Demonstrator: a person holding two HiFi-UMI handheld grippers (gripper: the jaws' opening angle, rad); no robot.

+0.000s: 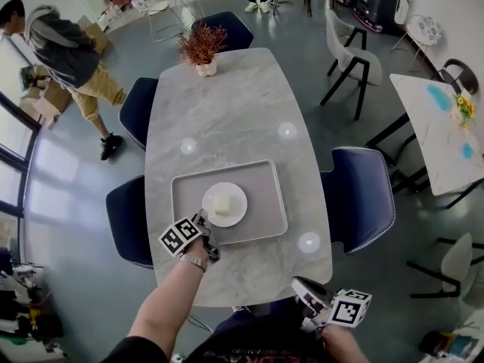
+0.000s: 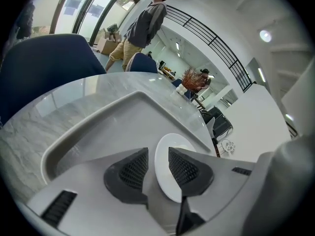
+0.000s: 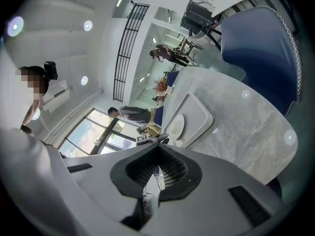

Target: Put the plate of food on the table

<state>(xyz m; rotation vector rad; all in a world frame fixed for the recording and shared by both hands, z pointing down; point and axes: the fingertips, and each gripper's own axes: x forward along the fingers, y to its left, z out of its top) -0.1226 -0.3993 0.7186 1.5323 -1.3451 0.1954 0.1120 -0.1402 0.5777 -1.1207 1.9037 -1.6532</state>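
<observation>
A white plate (image 1: pixel 235 212) with a pale cube of food (image 1: pixel 221 203) rests in a grey tray (image 1: pixel 265 195) on the near half of the marble table (image 1: pixel 242 104). My left gripper (image 1: pixel 204 220) is at the plate's near-left rim. In the left gripper view the plate (image 2: pixel 170 181) shows edge-on between the open jaws of that gripper (image 2: pixel 158 163), and a gap remains beside the left pad. The right gripper (image 1: pixel 300 286) hangs below the table's near edge, close to my body, jaws shut on nothing (image 3: pixel 158 149). From there the plate (image 3: pixel 177 126) and tray (image 3: pixel 198 113) lie far off.
A potted dried plant (image 1: pixel 201 48) stands at the table's far end. Blue chairs (image 1: pixel 361 195) flank both sides of the table. A person (image 1: pixel 68 55) bends over at the far left. A second table (image 1: pixel 442 127) and a white chair (image 1: pixel 348 48) are at the right.
</observation>
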